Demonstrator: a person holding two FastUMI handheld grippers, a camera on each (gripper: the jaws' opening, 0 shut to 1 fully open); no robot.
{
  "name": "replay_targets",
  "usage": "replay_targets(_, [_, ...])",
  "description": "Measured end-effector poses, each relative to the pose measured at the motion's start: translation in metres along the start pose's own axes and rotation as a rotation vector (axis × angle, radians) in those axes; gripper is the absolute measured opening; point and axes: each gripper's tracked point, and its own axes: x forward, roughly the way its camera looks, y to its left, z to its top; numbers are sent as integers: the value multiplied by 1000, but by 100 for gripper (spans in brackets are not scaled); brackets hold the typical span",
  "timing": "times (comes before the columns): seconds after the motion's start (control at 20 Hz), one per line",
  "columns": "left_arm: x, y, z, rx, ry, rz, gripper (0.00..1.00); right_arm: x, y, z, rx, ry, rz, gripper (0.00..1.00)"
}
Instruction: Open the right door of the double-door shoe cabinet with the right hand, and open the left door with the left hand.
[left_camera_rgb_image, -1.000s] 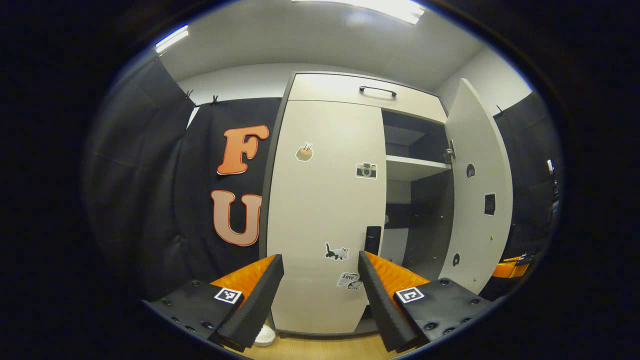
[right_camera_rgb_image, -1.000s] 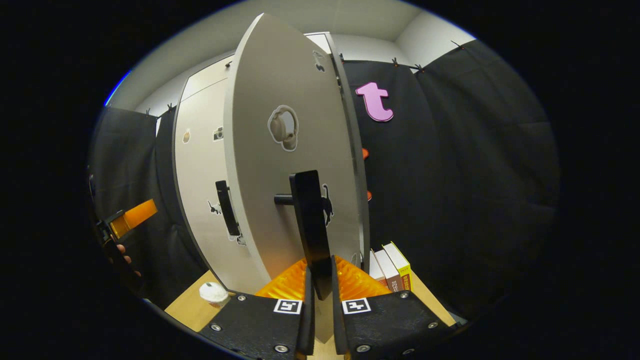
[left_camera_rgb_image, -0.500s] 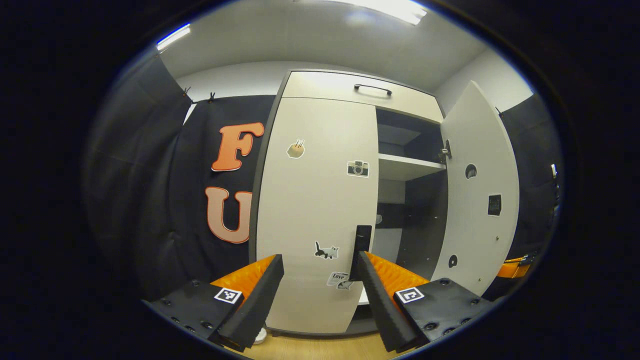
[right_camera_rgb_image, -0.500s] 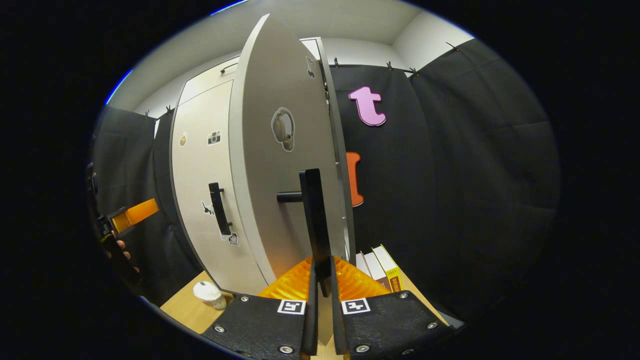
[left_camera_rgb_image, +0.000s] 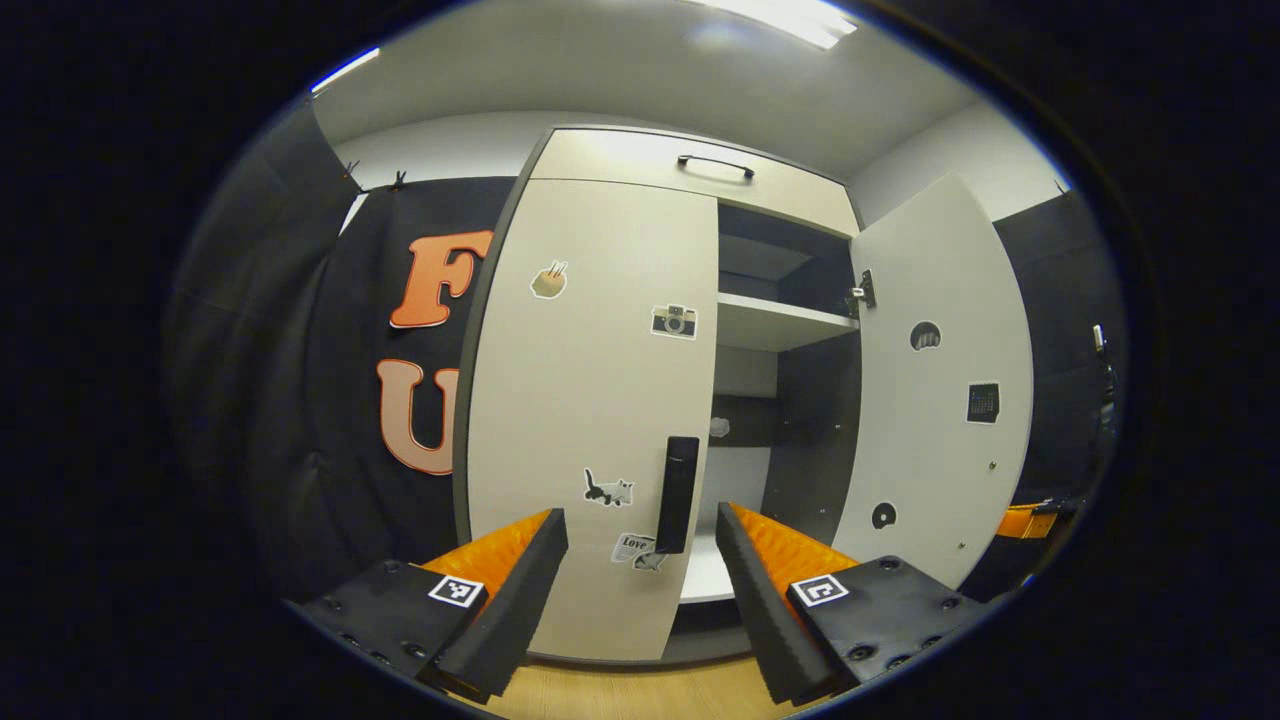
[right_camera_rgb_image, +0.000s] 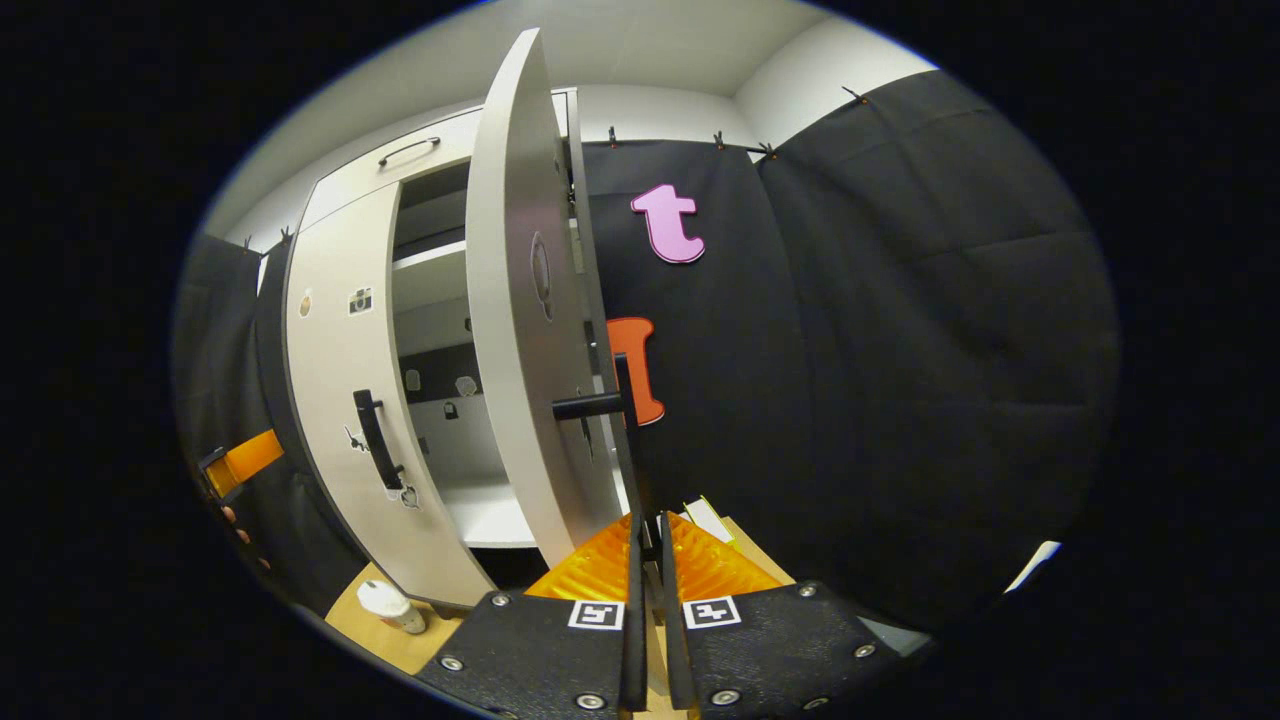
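Black cloth lines the booth behind a pale double-door shoe cabinet (left_camera_rgb_image: 640, 170) standing on a wooden floor (left_camera_rgb_image: 640, 690).

Right door (left_camera_rgb_image: 945, 380): swung wide, inner face showing in the left gripper view, nearly edge-on in the right gripper view. Cabinet interior exposed, with a white shelf (left_camera_rgb_image: 780, 322) up high and a dark back panel.

Right tongs (right_camera_rgb_image: 647, 560): clenched on the black right door handle (right_camera_rgb_image: 625, 430), orange fingers pinching the bar's lower end from both sides.

Left door (left_camera_rgb_image: 590, 400): flat and closed (stickers on its face: a camera, a cat, others too small to make out). Its black vertical left door handle (left_camera_rgb_image: 677, 493) stands near the door's free edge.

Left tongs (left_camera_rgb_image: 640, 560): released, fingers spread wide, the handle framed in the gap between them but farther off, apart from both fingers.

Right gripper view also catches the left tongs at far left, held by a hand (right_camera_rgb_image: 235, 522), and a small white cup (right_camera_rgb_image: 388, 603) on the floor by the cabinet's foot.
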Motion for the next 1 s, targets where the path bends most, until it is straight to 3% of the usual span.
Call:
replay_targets(0.15, [5, -8, 0, 21, -2, -21, 95, -6, 2, 6, 24, -17, 24, 7])
replay_targets(0.2, [6, -11, 0, 23, 1, -28, 95, -9, 6, 9, 35, -24, 43, 17])
replay_targets(0.25, [9, -15, -2, 25, 6, -36, 95, -10, 5, 11, 31, -35, 48, 17])
replay_targets(0.3, [12, -17, -2, 26, 8, -43, 95, -12, 3, 14, 23, -47, 49, 5])
replay_targets(0.35, [15, -19, -2, 27, 9, -49, 95, -14, 1, 16, 11, -57, 44, 6])
replay_targets(0.65, [37, -29, -11, 18, 25, -69, 96, -31, -41, 25, -5, -89, -60, 6])
replay_targets(1.0, [70, -33, -33, 13, 87, -74, 96, -43, -77, 18, -5, -64, -147, 20])
